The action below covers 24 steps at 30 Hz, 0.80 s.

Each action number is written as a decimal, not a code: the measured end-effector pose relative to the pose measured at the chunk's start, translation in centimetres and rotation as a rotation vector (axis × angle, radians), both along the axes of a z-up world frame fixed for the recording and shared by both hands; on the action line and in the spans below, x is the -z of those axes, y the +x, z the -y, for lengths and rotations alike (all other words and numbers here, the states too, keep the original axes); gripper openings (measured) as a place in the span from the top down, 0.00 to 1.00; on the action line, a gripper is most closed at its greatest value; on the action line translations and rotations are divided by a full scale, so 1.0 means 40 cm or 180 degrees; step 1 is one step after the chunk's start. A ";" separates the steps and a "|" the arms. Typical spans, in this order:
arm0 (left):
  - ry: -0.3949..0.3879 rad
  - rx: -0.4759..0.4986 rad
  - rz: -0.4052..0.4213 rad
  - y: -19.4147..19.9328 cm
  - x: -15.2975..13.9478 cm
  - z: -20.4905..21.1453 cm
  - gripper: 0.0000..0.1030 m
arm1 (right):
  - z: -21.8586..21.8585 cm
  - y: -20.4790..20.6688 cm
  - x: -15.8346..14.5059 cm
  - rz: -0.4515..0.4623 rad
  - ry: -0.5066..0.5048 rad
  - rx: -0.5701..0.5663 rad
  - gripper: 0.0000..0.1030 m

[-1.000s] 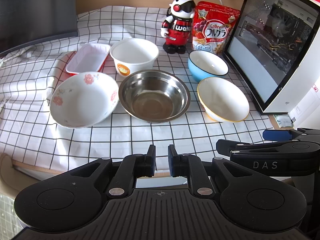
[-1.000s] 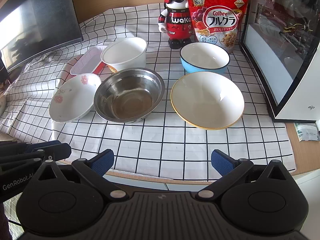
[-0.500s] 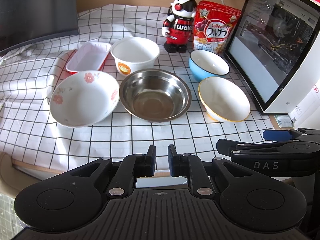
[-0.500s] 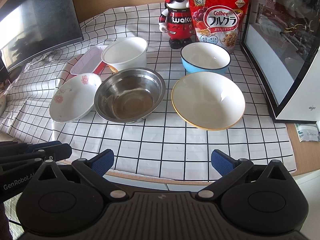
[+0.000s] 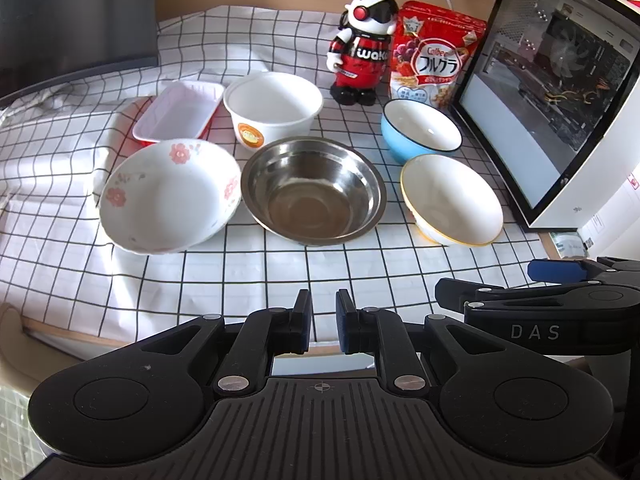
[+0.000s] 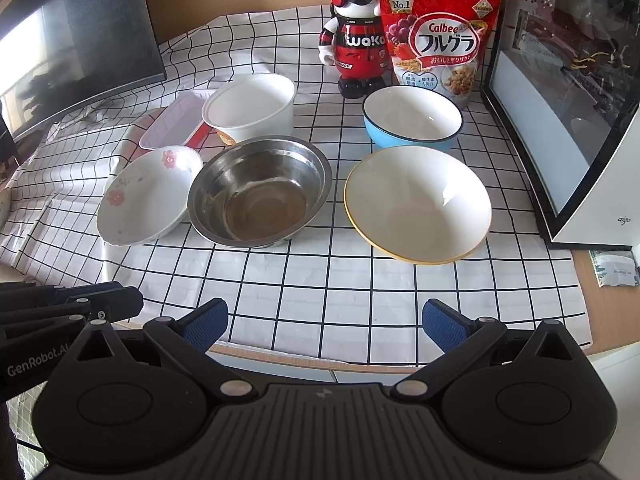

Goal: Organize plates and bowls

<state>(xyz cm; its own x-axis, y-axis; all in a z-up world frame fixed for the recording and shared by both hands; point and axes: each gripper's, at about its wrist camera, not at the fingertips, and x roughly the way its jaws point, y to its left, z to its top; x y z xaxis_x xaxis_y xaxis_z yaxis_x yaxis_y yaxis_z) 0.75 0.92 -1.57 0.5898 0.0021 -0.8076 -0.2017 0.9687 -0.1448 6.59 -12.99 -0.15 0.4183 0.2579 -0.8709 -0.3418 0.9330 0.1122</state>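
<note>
On the checked cloth stand a floral bowl (image 5: 168, 196) at left, a steel bowl (image 5: 314, 196) in the middle, a yellow-rimmed white bowl (image 5: 452, 200) at right, a blue bowl (image 5: 420, 130), a white tub bowl (image 5: 274, 106) and a red-and-white tray (image 5: 180, 116) behind. They also show in the right wrist view: floral bowl (image 6: 148, 196), steel bowl (image 6: 260, 190), yellow-rimmed bowl (image 6: 418, 202), blue bowl (image 6: 412, 116). My left gripper (image 5: 322, 320) is nearly shut and empty at the table's front edge. My right gripper (image 6: 324, 322) is open and empty, in front of the yellow-rimmed bowl.
A panda robot toy (image 6: 354, 32) and a cereal bag (image 6: 440, 36) stand at the back. A white glass-sided computer case (image 6: 568, 112) lines the right side. A dark monitor (image 6: 72, 48) stands at back left. A small packet (image 6: 614, 268) lies on bare wood at right.
Both grippers have crept slightly forward toward the bowls. The jaws of both are as they were, and no bowl has moved.
</note>
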 end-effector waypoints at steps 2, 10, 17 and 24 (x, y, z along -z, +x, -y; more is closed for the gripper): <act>-0.0011 0.0000 -0.0003 0.002 0.000 -0.004 0.84 | -0.004 0.002 0.000 -0.0007 -0.0008 -0.0001 0.00; -0.0083 0.0022 -0.0050 0.019 0.007 -0.036 0.84 | -0.024 0.011 0.002 0.0008 -0.0021 0.0025 0.00; -0.0234 0.0000 0.0207 0.049 0.024 -0.121 0.84 | -0.064 0.031 -0.015 0.0526 0.0188 0.0044 0.00; -0.0458 -0.0085 0.0379 0.082 0.074 -0.252 0.84 | -0.141 0.067 -0.010 0.1316 0.0088 0.0209 0.00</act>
<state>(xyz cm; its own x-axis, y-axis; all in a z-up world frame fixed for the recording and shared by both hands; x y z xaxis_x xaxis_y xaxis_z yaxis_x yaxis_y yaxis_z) 4.03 11.00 -4.52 0.6825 -0.0913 -0.7252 -0.2004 0.9308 -0.3057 9.27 -7.36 0.25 0.7476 0.2400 -0.6192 -0.3033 0.9529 0.0032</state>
